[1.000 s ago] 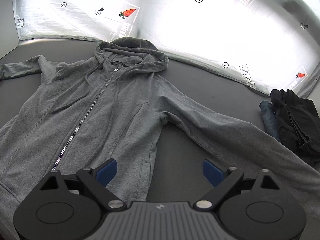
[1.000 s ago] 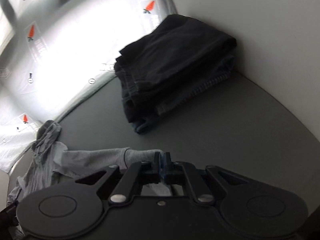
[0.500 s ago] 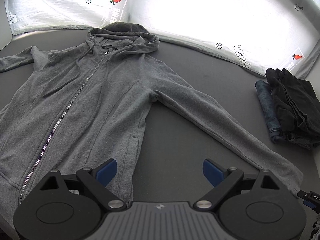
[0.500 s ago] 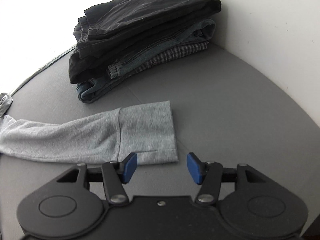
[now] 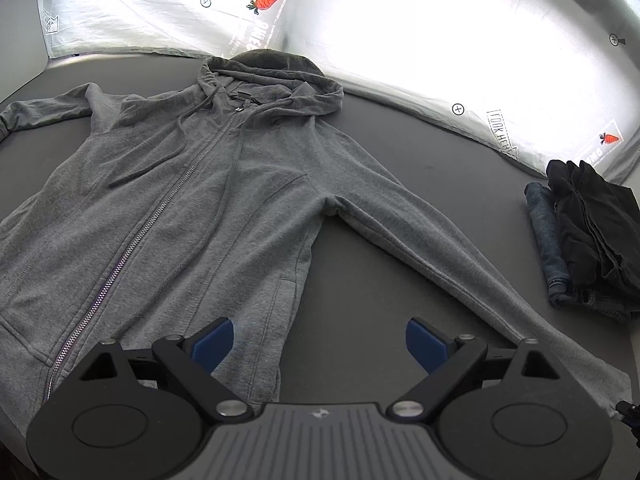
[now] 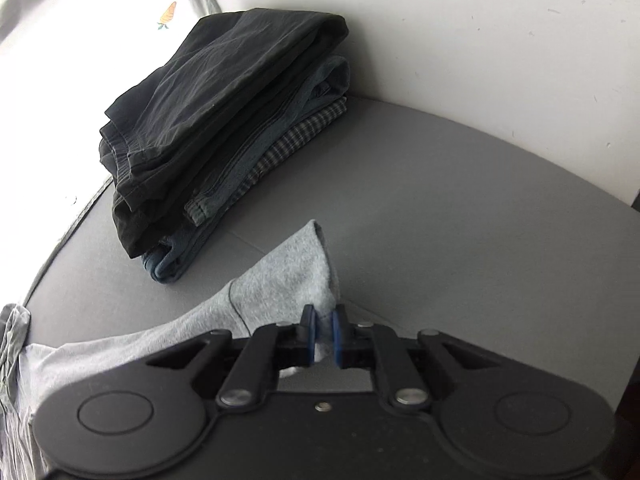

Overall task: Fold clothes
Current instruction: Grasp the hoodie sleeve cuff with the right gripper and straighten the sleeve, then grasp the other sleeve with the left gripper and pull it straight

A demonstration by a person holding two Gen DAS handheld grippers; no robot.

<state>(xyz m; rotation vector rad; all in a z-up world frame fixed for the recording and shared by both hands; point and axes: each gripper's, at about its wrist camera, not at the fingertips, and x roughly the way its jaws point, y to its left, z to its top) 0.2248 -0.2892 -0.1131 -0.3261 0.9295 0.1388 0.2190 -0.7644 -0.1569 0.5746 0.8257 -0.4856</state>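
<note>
A grey zip-up hoodie [image 5: 192, 208] lies face up and spread flat on the dark grey table [image 5: 400, 280], hood toward the far side. One sleeve [image 5: 440, 240] stretches out to the right. My left gripper [image 5: 316, 344] hovers open above the hoodie's lower hem and the bare table beside it, holding nothing. In the right wrist view, my right gripper [image 6: 323, 334] is shut on the cuff [image 6: 292, 268] of that sleeve, and the cuff stands lifted off the table.
A stack of folded clothes [image 6: 224, 120], black on top, denim and a checked piece under it, sits by the white wall [image 6: 480, 20]. The same stack [image 5: 588, 236] shows at the right in the left wrist view. A bright printed plastic sheet [image 5: 400, 20] lines the far side.
My right gripper was open over the flat cuff half a second ago; it has now shut on the cuff and raised it. The left gripper shifted slightly and stays open.
</note>
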